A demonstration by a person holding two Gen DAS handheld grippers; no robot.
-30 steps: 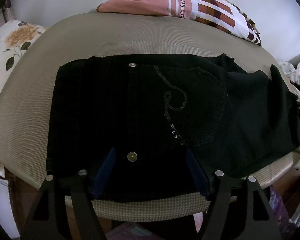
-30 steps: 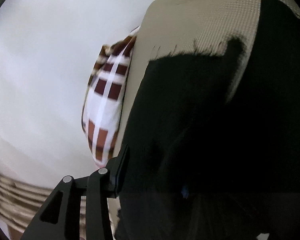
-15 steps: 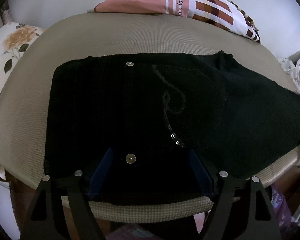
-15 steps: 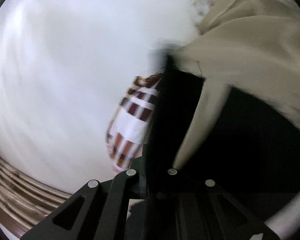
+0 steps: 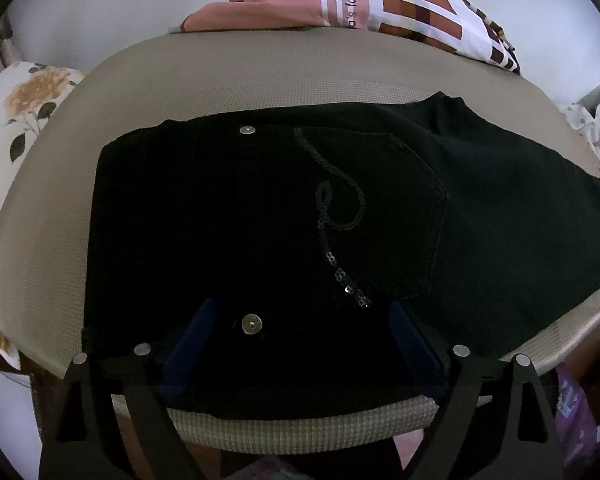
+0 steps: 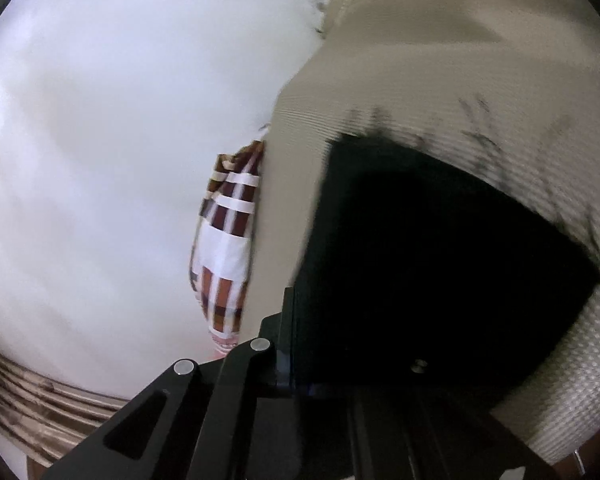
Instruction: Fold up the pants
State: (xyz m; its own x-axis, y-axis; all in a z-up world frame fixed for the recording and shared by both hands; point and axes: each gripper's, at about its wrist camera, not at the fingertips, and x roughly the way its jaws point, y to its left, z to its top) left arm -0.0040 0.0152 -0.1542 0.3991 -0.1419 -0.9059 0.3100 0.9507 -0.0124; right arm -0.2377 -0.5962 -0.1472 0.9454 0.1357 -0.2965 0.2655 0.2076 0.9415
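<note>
Steeply tilted, the left gripper (image 5: 300, 336) is opening over the pants (image 5: 300, 220); the right gripper (image 6: 300, 380) pinches them.

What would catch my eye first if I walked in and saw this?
The black pants spread across the beige cushion, with a looping line of sequins on the back pocket. Behind them, at the cushion's far edge, lies a pink, brown and white checked cloth. The left tool hangs over the waistband near a metal button, its jaws opening without gripping.
</note>
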